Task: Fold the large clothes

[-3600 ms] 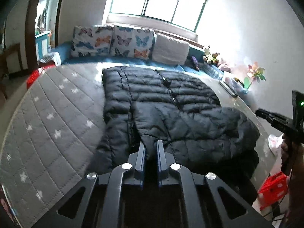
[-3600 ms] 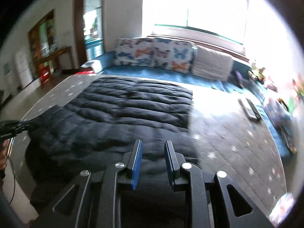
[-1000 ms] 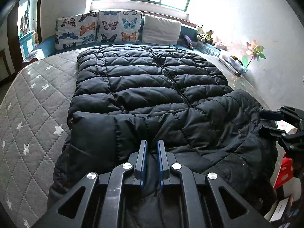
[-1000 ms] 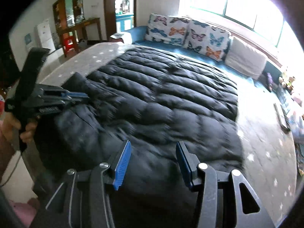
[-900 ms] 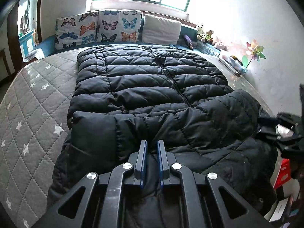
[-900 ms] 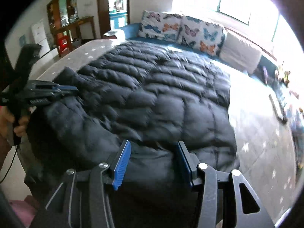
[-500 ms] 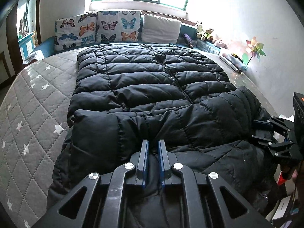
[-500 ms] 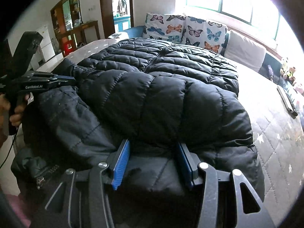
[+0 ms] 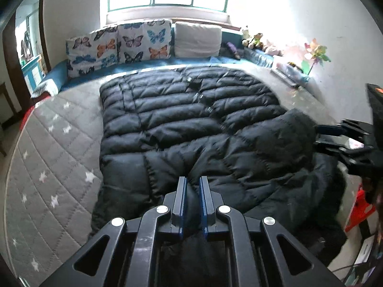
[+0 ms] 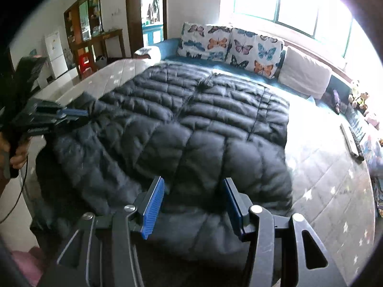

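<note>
1. We worked in a bright bedroom, on a grey quilted mattress (image 9: 47, 157) with white stars, butterfly cushions (image 9: 119, 45) lined up under the window.
2. Our left gripper (image 9: 192, 191) had its jaws nearly closed, pinching a fold of the black puffer jacket (image 9: 191, 124) at its near hem.
3. Our right gripper (image 10: 192, 201) stood about half open; the jacket's padded edge lay between the blue pads (image 10: 153, 205), but we could not tell whether they pressed on it.
4. The jacket lay spread across the mattress, zip up, its near part bunched and partly hanging over the bed's edge toward us.
5. To do this fold well, we judged that the right jaws needed a firm bite on the hem, matching the left.
6. We reckoned both grippers should rise together and level, so the hem stayed taut between them.
7. Carrying it toward the cushions evenly would probably lay the crease straight; slick, puffy fabric could slip out of a shallow pinch.
</note>
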`<move>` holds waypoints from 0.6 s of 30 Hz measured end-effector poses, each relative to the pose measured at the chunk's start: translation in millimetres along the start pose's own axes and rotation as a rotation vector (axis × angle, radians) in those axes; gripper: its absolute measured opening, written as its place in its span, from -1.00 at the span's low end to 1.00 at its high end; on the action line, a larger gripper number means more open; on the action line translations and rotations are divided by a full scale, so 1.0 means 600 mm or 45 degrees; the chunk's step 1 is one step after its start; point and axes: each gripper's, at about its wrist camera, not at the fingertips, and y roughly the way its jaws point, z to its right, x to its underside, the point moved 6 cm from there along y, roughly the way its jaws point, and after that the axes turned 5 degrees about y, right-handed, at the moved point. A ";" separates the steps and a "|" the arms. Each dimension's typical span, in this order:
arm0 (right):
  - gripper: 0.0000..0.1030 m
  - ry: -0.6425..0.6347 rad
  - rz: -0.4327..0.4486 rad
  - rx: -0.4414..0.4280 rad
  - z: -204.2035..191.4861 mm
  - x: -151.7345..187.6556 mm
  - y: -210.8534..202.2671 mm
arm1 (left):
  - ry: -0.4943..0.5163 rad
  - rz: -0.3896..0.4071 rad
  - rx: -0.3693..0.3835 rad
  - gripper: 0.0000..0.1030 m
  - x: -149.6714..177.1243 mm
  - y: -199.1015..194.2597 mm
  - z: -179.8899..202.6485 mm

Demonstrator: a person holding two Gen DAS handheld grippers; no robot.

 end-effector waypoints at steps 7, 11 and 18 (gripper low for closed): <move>0.07 0.059 -0.034 0.002 0.012 -0.016 0.043 | 0.115 -0.040 0.073 -0.72 -0.046 0.021 0.024; 0.07 0.031 -0.058 0.017 0.010 -0.004 0.053 | 0.187 -0.113 0.069 -0.72 -0.046 0.062 0.025; 0.07 -0.021 -0.112 0.007 0.011 0.028 0.080 | 0.090 -0.163 0.182 -0.72 -0.006 0.115 -0.007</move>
